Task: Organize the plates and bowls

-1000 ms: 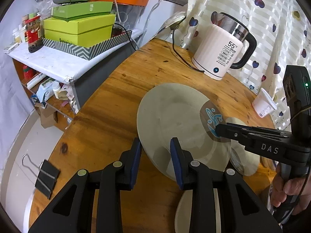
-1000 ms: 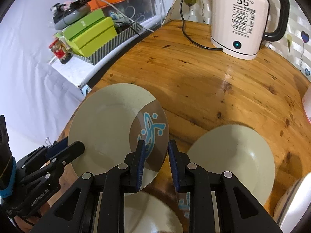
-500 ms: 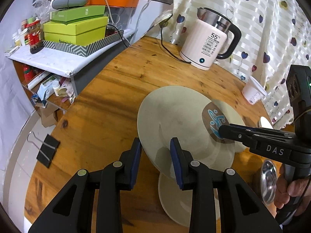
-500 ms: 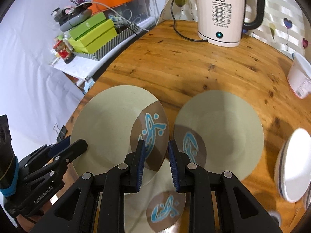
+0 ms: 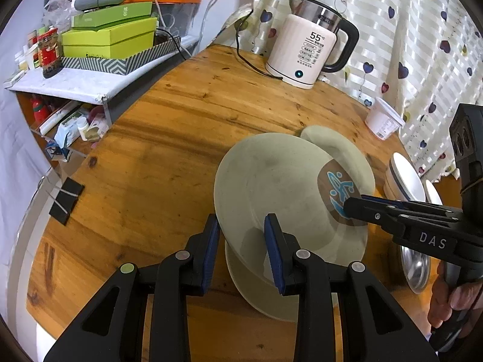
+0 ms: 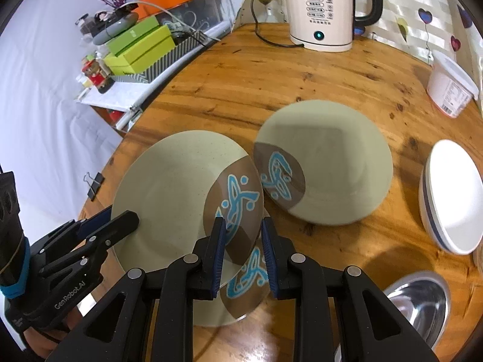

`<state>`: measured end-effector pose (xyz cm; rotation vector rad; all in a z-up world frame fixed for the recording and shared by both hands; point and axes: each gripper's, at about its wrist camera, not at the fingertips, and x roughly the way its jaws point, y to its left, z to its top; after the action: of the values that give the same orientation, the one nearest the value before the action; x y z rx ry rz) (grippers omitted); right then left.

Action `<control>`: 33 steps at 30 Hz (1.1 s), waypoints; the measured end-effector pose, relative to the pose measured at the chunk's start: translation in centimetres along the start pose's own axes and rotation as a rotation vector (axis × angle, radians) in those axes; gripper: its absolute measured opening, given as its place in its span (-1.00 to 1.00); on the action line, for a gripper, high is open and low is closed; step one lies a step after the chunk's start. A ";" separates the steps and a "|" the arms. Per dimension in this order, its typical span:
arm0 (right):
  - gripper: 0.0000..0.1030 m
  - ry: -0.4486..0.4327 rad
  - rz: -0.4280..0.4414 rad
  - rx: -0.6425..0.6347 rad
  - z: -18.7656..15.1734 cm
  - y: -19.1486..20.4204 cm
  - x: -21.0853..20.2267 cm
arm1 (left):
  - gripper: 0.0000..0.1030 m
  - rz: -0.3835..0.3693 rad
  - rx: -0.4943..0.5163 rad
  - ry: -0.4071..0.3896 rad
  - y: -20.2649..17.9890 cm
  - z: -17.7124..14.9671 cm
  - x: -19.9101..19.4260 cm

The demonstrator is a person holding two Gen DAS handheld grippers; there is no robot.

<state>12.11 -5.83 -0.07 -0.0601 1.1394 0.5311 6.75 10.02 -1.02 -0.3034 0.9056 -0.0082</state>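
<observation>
Both grippers hold one pale green plate (image 5: 280, 187) (image 6: 169, 187) with a brown patch and a blue motif, lifted off the wooden table (image 5: 181, 138). My left gripper (image 5: 241, 235) is shut on its plain rim. Shut on the brown patch side is my right gripper (image 6: 241, 235), which enters the left wrist view from the right (image 5: 347, 208). In the right wrist view the left gripper (image 6: 126, 217) comes in from the lower left. A matching plate (image 6: 241, 286) (image 5: 265, 295) lies directly beneath. A third plate (image 6: 332, 163) (image 5: 332, 141) rests to the right.
A white bowl (image 6: 452, 196) and a steel bowl (image 6: 416, 304) sit at the right. At the table's far side stand a kettle (image 6: 323, 9) with its cord and a white tub (image 6: 449, 87). A binder clip (image 5: 65, 202) lies near the left edge. Boxes crowd a side shelf (image 5: 75, 78).
Both grippers have carried the plate back toward the near side of the table. The kettle has receded, and the plate beneath and the bowls on the right have come into view.
</observation>
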 end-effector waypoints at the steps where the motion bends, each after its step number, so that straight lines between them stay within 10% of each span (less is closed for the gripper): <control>1: -0.54 0.000 -0.001 0.001 -0.2 0.0 0.0 | -0.38 -0.001 0.000 0.002 -0.1 -0.1 0.0; 33: -0.52 0.008 -0.028 0.020 -3.3 -0.7 0.0 | -0.38 0.000 0.024 0.042 -1.1 -2.6 0.4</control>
<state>9.61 -7.46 -1.60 -0.0610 1.1495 0.4949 5.13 8.24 -2.59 -0.2820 0.9465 -0.0255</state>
